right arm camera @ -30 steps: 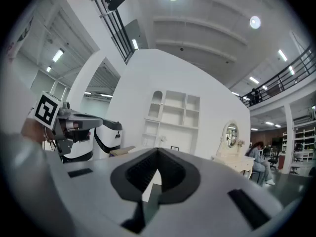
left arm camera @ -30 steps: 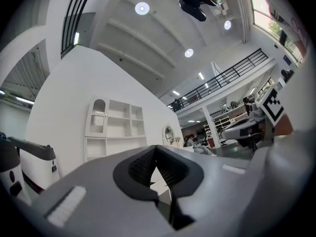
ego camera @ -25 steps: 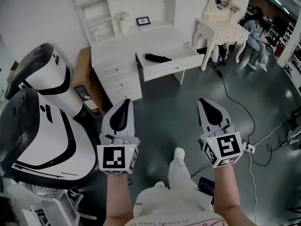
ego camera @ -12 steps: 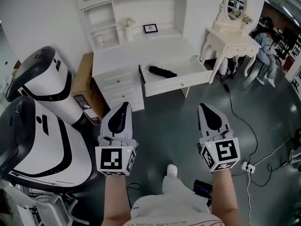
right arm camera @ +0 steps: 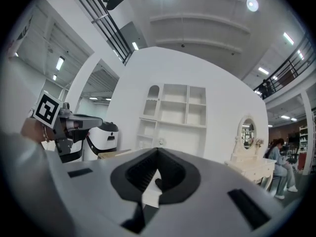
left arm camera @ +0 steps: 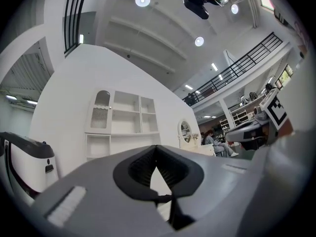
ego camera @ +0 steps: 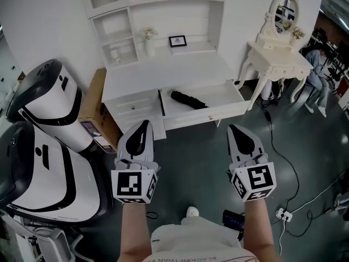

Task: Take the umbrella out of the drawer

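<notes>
**Umbrella point(ego camera: 188, 99) lies in the open drawer point(ego camera: 210, 115); both hand-held grippers pressed together**

The folded black umbrella lies at a slant inside the pulled-out drawer under the white tabletop point(ego camera: 163, 72), toward the drawer's left end. The left hand-held gripper point(ego camera: 143, 130) and the right hand-held gripper point(ego camera: 240, 134) are held side by side over the dark floor point(ego camera: 202, 157), short of the drawer front and well apart from the umbrella. Each gripper's own view shows its jaws pressed together with nothing between them. A vase point(ego camera: 149, 45) and a small picture frame point(ego camera: 178, 41) stand at the back of the tabletop. A cardboard box point(ego camera: 92, 100) sits just left of it, beside two large white machines point(ego camera: 49, 105).
</notes>
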{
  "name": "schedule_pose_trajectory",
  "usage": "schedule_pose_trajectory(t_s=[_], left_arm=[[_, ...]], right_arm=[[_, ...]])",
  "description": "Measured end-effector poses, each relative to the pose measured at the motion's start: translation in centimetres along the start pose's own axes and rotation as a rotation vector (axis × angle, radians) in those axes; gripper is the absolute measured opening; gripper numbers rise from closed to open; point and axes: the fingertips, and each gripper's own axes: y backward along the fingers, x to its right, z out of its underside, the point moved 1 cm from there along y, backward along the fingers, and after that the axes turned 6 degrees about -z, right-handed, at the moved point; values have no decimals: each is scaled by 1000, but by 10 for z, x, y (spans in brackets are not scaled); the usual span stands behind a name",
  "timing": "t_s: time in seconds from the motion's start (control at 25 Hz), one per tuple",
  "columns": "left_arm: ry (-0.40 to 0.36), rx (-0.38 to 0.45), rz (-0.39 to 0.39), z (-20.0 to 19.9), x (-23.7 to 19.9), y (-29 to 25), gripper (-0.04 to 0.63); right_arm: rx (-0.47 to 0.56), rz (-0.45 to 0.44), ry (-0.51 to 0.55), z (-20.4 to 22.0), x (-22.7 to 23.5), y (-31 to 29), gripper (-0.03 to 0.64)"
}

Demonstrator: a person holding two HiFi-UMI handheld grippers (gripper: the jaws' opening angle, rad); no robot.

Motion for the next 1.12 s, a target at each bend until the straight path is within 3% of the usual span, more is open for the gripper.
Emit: schedule_pose_trajectory(t_s=[0.64, 1.12], left_arm=[[10, -35, -29, 28, 1, -67, 8], [35, -57, -12, 69, -32, -156, 8]], right_arm=[[-39, -13, 9, 23, 53, -56, 8], [-67, -2, 31, 44, 83, -141, 8]])
